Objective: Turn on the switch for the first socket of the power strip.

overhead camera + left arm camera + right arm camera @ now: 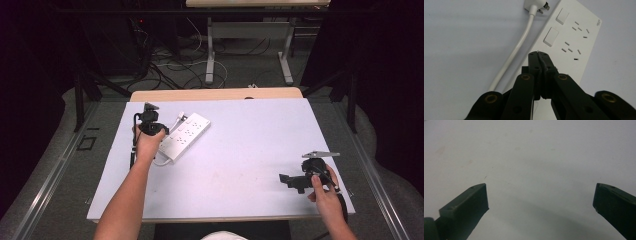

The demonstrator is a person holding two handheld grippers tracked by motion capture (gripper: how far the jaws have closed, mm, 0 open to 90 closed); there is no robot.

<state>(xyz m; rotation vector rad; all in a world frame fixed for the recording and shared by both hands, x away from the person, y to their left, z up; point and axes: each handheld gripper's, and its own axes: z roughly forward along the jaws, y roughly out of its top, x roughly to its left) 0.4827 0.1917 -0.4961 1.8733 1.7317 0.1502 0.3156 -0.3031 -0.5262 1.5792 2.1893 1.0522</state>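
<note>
Tongs in your left hand [539,55] are pressed together, empty, poised over the white power strip [571,37] at the desk's [250,150] far left, possibly touching its near edge. Its white cable [516,52] runs beside it. Your right tongs [540,195] stand wide apart above bare desk, near right.

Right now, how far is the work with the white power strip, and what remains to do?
Done so far: the left gripper has its jaws shut and sits right over the power strip, near its two switches. The strip's own plug lies loose beside it. In hand: probably pressing a switch, though contact is unclear. Left: the right gripper waits open above bare table, far from the strip.
</note>
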